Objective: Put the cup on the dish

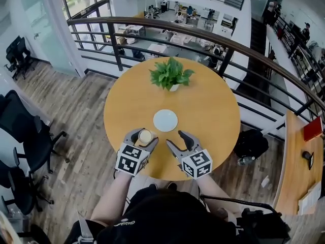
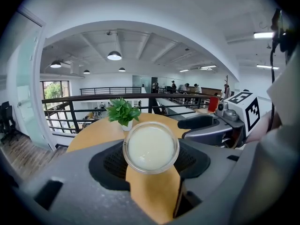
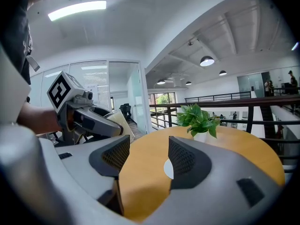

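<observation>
A clear cup (image 1: 145, 136) with a pale milky filling sits between the jaws of my left gripper (image 1: 144, 136), near the front edge of the round wooden table (image 1: 213, 111). In the left gripper view the cup (image 2: 150, 147) fills the gap between both black pads (image 2: 110, 163), which press on its sides. The white dish (image 1: 165, 120) lies flat a little beyond the cup and to its right, with nothing on it. My right gripper (image 1: 174, 138) hovers open and empty beside the left one; past its right pad a sliver of the dish (image 3: 166, 168) shows.
A small potted green plant (image 1: 170, 74) stands at the table's far side, beyond the dish. A dark curved railing (image 1: 152, 22) runs behind the table over a drop to a lower floor. Black office chairs (image 1: 25, 131) stand on the wooden floor at the left.
</observation>
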Available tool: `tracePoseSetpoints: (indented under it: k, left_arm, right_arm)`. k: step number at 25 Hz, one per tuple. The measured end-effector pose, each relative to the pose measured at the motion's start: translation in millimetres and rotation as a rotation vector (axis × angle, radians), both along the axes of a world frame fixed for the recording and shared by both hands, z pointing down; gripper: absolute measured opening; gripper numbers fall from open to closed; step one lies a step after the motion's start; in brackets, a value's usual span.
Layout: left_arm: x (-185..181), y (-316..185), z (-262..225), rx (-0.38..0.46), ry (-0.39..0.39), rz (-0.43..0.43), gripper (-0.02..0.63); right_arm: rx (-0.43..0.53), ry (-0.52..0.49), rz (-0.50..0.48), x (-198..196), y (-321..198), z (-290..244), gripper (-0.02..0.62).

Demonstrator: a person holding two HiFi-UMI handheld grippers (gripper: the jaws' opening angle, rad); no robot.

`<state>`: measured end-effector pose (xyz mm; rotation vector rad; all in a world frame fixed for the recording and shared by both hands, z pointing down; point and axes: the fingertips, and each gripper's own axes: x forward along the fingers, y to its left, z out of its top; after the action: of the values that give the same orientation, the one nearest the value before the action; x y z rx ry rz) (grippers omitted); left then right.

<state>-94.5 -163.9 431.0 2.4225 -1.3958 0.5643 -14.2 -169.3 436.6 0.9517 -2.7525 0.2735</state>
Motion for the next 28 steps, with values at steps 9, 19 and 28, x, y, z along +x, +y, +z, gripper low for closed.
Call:
tracePoseSetpoints:
  k: [9,19,28]
  left_arm:
    - [8.9,-2.0,5.8,-0.016,-0.007,0.015,0.264]
    - [1.4,-12.3,10.9,-0.029,-0.024,0.051,0.264]
    - [4.5,-13.8,29.9,-0.068,-0.036,0.078,0.264]
  right_arm:
    - [-0.014,0.014,-0.001,5.5,-6.9,5.0,0.244]
    - [-0.017,0.037,0.016,0.9,-16.1,10.7,0.244]
    - [-0.064,0.055,0.046,9.6,-17.6,27.1,0.244]
